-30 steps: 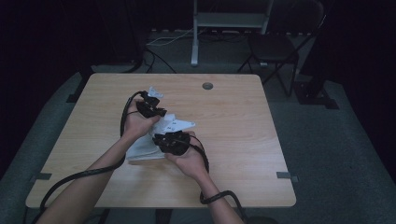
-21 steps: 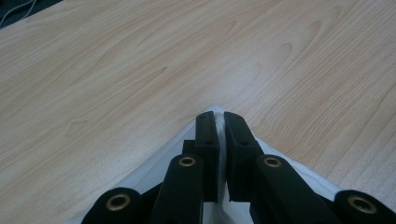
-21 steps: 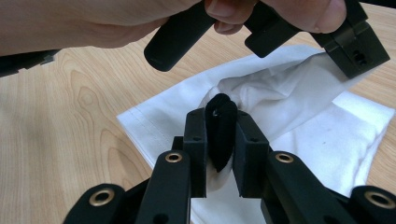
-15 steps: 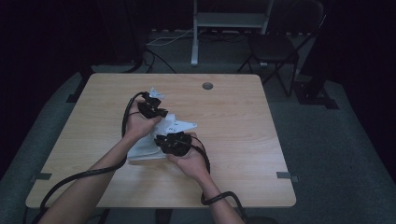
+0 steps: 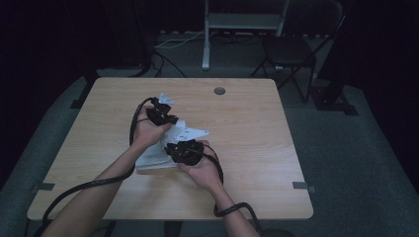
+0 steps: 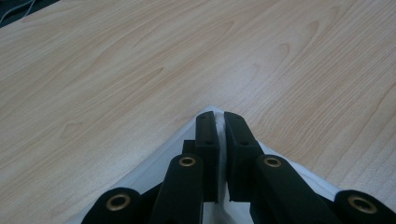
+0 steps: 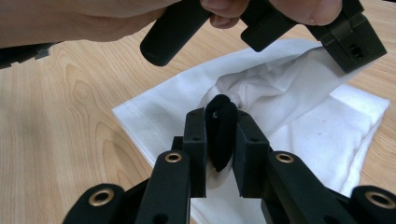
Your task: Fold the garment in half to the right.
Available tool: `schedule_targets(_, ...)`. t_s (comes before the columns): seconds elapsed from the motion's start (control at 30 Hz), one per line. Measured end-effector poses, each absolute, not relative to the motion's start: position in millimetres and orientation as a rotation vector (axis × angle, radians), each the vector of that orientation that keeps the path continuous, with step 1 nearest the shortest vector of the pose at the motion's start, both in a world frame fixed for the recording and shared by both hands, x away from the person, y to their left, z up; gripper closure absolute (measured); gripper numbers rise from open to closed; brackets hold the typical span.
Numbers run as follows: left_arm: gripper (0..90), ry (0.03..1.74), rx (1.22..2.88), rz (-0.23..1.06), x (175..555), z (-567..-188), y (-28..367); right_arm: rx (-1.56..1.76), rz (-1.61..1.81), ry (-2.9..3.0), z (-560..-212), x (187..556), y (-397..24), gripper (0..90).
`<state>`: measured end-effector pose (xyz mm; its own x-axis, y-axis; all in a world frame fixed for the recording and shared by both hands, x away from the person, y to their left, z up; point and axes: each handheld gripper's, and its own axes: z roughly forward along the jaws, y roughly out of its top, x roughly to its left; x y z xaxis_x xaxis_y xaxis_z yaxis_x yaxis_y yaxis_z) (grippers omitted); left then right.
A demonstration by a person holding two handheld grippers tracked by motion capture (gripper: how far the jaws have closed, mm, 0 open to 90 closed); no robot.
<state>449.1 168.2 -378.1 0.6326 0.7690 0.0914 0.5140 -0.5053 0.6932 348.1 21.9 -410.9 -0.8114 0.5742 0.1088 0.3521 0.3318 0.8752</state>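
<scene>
A white cloth [image 5: 150, 159] lies on the wooden table [image 5: 257, 143], partly lifted between both hands. My left gripper [image 5: 165, 117] is shut on a raised edge of it; in the left gripper view a thin white fold [image 6: 221, 140] sits pinched between the black pads, gripper [image 6: 220, 116]. My right gripper [image 5: 174, 146] is shut on a small black soft thing [image 7: 222, 133]. In the right gripper view, gripper [image 7: 220, 115], the tip of that black thing touches the bunched white cloth [image 7: 289, 93] just below the other hand [image 7: 93, 18].
A round grommet [image 5: 219, 91] sits in the tabletop near the far edge. Beyond the table stand a dark chair [image 5: 291, 49] and a metal stand [image 5: 242, 22]. Black cables [image 5: 74, 190] trail from both grippers toward the front edge.
</scene>
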Motion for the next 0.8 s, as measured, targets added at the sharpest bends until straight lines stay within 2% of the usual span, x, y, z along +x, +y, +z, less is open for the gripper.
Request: schedule_targets(0.8,85.2,0.997,2.216,0.522,449.7,-381.8,162.2,0.862,1.446,2.385,-415.2,348.1,12.3,77.4)
